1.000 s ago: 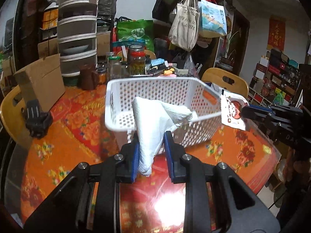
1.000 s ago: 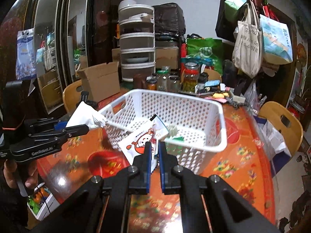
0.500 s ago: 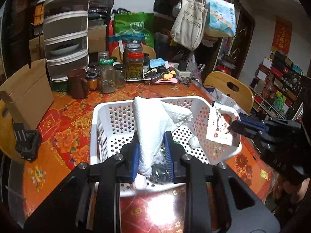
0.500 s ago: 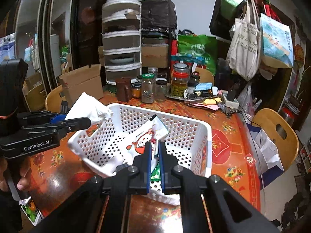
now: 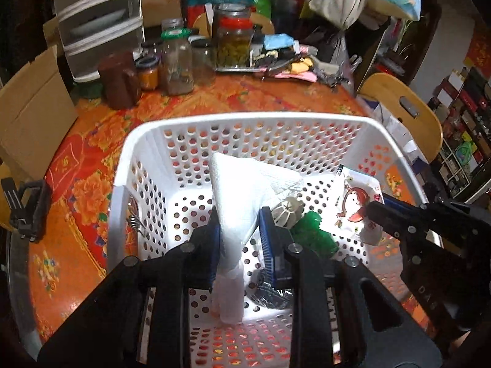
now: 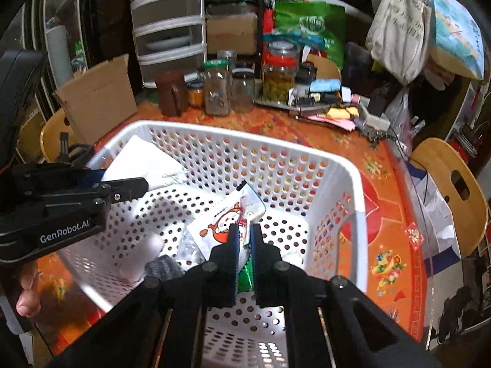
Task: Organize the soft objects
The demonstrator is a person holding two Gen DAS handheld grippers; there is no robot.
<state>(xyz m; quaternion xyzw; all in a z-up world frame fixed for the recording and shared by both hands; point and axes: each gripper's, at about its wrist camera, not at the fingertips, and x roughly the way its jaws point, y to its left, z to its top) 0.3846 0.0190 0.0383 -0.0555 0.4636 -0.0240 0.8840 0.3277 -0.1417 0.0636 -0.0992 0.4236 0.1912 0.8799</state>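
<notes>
both grippers hang over the white basket (image 5: 147,141), each with a soft item pinched and neither yet let go. the left gripper (image 5: 237,230) has its jaws closed on a folded white paper towel (image 5: 242,190), which stands up between the blue pads above the basket's floor, toward the basket's near-left part. the right gripper (image 6: 244,239) has its jaws clamped tight on a white snack packet with a red cartoon figure (image 6: 224,224), held above the basket's middle; in the left view the same packet (image 5: 353,205) shows toward the basket's right wall.

inside the basket several things already lie on the floor: a green wrapper (image 5: 311,236), a pale ribbed round piece (image 5: 287,210) just beside the towel, a dark knitted item (image 6: 162,266) near the front wall, and a small translucent bottle (image 5: 228,294) below the left jaws. so part of the sorting looks done. what seems left, judging by this, is to release the towel and the packet into the basket; whether more soft things wait outside the basket on the orange floral tablecloth (image 5: 86,190) cannot be told
</notes>
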